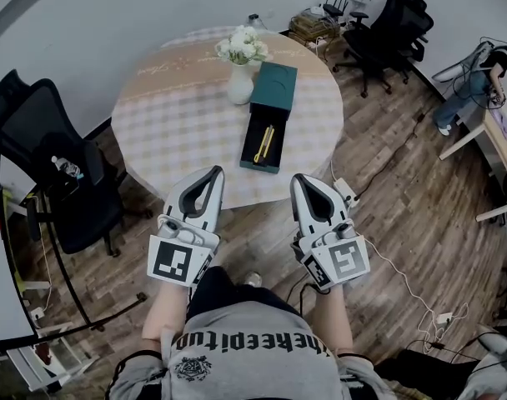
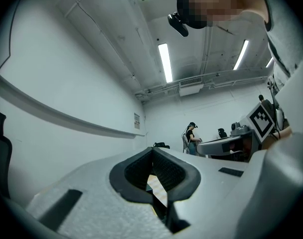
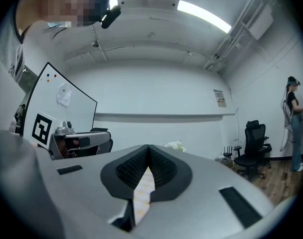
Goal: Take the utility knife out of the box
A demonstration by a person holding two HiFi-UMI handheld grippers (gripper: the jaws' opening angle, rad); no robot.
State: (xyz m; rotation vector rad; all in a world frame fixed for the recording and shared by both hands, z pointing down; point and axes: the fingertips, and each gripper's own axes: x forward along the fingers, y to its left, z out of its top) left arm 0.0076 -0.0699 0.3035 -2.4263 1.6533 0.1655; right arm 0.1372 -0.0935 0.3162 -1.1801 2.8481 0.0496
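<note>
An open dark green box (image 1: pixel 247 155) lies on the round table (image 1: pixel 170 115), its lid (image 1: pixel 274 86) just behind it. A yellow utility knife (image 1: pixel 264 143) rests lengthwise in the box's tray. My left gripper (image 1: pixel 215 172) and right gripper (image 1: pixel 298 178) hover side by side at the table's near edge, short of the box, both pointing toward it. Each is shut with nothing between its jaws. In the left gripper view the left gripper (image 2: pixel 152 149) has its tips together; the right gripper view shows the right gripper (image 3: pixel 148 147) the same way, with the checked cloth glimpsed under it.
A white vase of flowers (image 1: pixel 241 65) stands left of the lid. A black office chair (image 1: pixel 62 173) sits left of the table, more chairs (image 1: pixel 387 32) behind it at the right. A power strip (image 1: pixel 345 192) and cable lie on the wood floor. A person (image 1: pixel 479 82) stands at the far right.
</note>
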